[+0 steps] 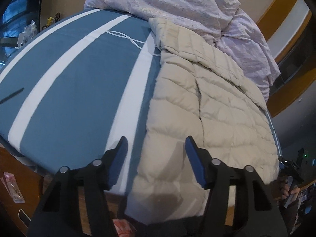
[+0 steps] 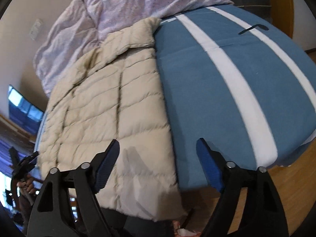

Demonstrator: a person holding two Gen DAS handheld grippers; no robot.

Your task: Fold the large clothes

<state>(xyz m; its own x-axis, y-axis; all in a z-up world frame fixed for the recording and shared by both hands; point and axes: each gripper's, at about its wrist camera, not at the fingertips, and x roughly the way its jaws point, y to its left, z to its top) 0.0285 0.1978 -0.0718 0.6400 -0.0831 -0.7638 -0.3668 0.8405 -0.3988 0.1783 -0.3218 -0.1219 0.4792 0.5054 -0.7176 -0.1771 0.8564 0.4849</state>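
Observation:
A beige quilted puffer jacket (image 1: 207,106) lies flat on a bed with a blue and white striped sheet (image 1: 79,90), its hem hanging over the near edge. My left gripper (image 1: 156,144) is open and empty above the jacket's near left hem. In the right wrist view the jacket (image 2: 110,102) fills the left half of the bed (image 2: 227,83). My right gripper (image 2: 158,146) is open and empty above the jacket's near right edge. Each gripper's other hand-held unit shows at the frame edge, the right gripper (image 1: 292,164) and the left gripper (image 2: 23,162).
A crumpled lilac duvet (image 1: 177,7) is piled at the head of the bed, touching the jacket's collar; it also shows in the right wrist view (image 2: 118,6). A white cord (image 1: 126,37) lies on the sheet. Wooden floor (image 2: 286,187) lies below the bed edge.

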